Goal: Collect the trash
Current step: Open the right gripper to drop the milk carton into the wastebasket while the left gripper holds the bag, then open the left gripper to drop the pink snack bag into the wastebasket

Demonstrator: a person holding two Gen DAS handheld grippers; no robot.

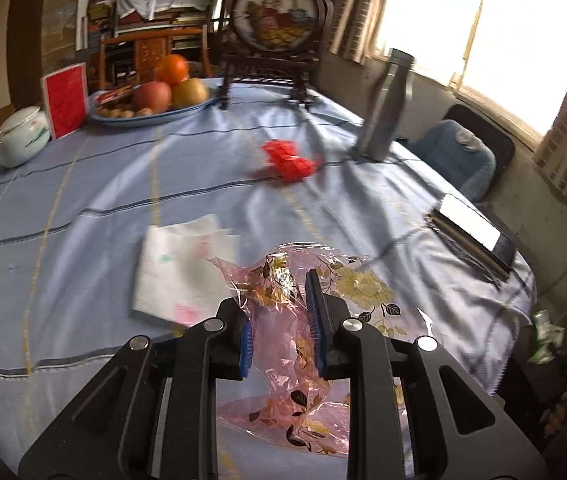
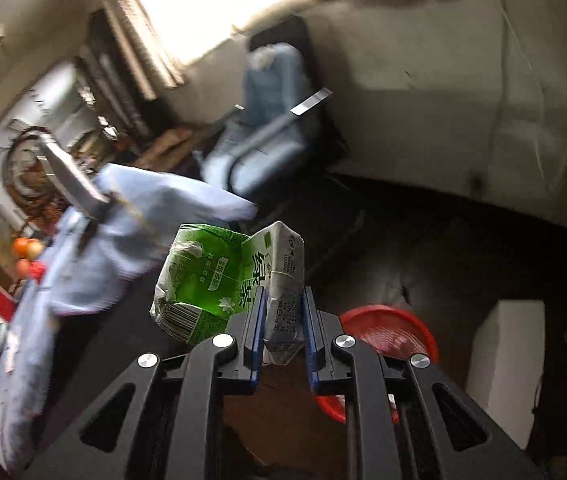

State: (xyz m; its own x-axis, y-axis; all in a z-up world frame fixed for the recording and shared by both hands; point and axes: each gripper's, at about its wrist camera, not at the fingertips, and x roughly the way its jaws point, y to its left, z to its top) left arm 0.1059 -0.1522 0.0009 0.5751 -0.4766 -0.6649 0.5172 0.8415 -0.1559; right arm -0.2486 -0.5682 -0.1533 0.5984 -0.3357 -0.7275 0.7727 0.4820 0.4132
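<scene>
My left gripper [image 1: 281, 316] is shut on a crumpled pink plastic wrapper [image 1: 283, 344] with a gold flower print, just above the blue tablecloth [image 1: 83, 184]. A white folded napkin [image 1: 179, 268] lies just left of it. A red crumpled wrapper [image 1: 289, 159] lies farther back on the table. My right gripper [image 2: 282, 312] is shut on a crushed green tea carton [image 2: 219, 276] and holds it in the air beside the table edge. A red bin [image 2: 393, 336] sits on the floor behind the right gripper's fingers. The carton also shows in the left wrist view [image 1: 543, 336].
A fruit plate [image 1: 147, 114], a red card [image 1: 64, 99], a white jar [image 1: 21, 136], a framed round picture stand [image 1: 273, 28], a steel bottle [image 1: 385, 108] and a phone [image 1: 473, 232] stand on the table. A blue-cushioned chair [image 2: 267, 120] and a white box [image 2: 505, 368] are nearby.
</scene>
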